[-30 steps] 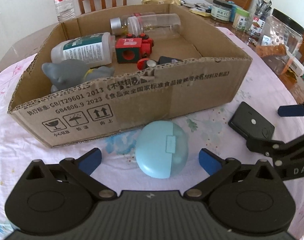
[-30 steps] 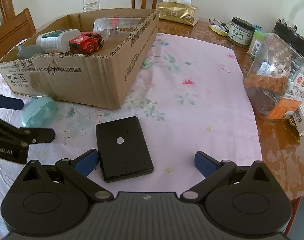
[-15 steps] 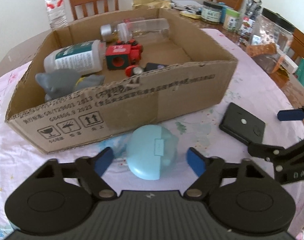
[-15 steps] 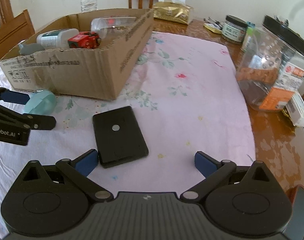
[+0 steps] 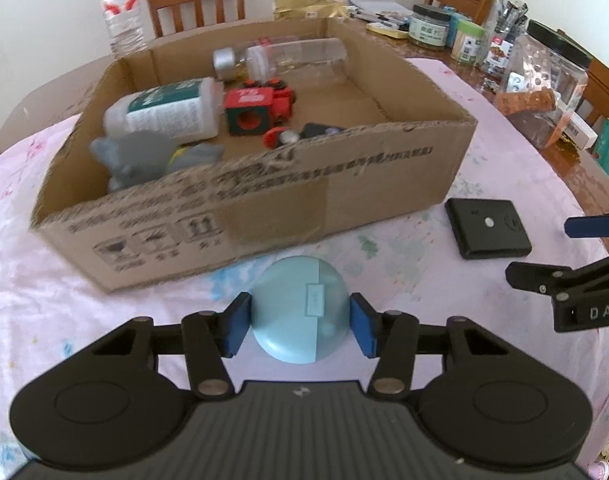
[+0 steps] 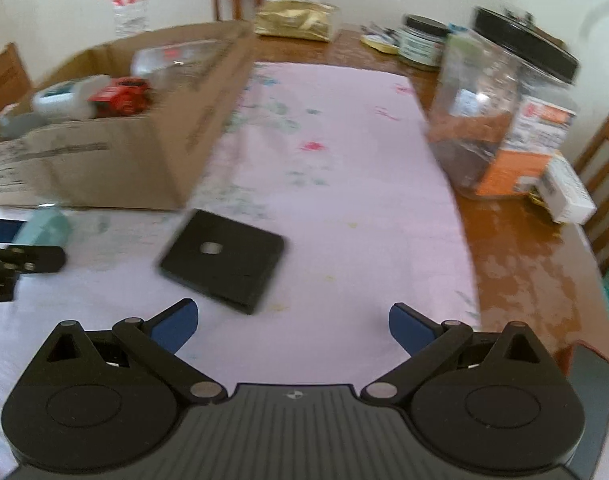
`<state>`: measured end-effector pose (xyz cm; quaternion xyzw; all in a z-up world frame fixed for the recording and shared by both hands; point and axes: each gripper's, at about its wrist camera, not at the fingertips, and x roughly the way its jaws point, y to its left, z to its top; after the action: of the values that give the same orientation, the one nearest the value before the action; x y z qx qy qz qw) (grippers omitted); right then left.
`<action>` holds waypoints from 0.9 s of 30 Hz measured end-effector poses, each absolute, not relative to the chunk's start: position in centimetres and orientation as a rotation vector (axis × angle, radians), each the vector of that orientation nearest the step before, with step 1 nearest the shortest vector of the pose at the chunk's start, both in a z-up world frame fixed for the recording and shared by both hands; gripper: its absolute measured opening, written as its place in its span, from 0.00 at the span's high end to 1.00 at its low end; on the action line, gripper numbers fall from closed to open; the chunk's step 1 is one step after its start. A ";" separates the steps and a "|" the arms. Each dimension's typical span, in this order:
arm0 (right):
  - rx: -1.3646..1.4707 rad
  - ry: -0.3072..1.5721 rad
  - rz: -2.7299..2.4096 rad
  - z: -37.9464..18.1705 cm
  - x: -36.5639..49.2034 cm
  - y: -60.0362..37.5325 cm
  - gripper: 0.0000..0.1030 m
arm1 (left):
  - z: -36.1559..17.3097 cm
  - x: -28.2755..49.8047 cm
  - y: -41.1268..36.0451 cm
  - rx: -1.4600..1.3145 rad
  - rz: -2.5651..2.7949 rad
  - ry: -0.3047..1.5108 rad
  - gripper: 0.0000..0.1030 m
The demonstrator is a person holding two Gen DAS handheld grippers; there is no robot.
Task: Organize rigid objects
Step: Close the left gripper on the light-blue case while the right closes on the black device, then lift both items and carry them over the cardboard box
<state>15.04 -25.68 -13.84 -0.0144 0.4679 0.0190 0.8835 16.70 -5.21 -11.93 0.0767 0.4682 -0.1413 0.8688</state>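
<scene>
Left tongs (image 5: pixel 300 326) clench the pale blue rounded plastic case (image 5: pixel 300 316); right tongs (image 6: pixel 290 326) gape, released. Next, probably lift it into the brown cardboard box (image 5: pixel 344 196).

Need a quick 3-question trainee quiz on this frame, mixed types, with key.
1. True or false: the left gripper has its jaws shut on the round blue case.
2. Where does the flat black box lie? A) inside the cardboard box B) on the pink cloth ahead of the right gripper C) between the right gripper's jaws
3. Fill in: the red toy truck lies ___ the cardboard box.

Key: 1 true; 2 B; 3 inside
</scene>
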 end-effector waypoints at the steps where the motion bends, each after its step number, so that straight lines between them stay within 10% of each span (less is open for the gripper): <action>1: -0.029 0.972 0.059 -13.8 15.1 -25.2 0.02 | -11.9 16.5 -4.8 0.158 -0.286 0.983 0.50; 27: -0.080 0.936 0.072 -13.9 18.5 -21.7 0.28 | -12.0 16.1 -1.8 0.126 -0.223 0.987 0.49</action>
<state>18.54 -21.75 -13.86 -0.0386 0.4507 0.0346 0.8912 16.08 -1.79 -12.02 0.0604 0.4725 -0.1065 0.8728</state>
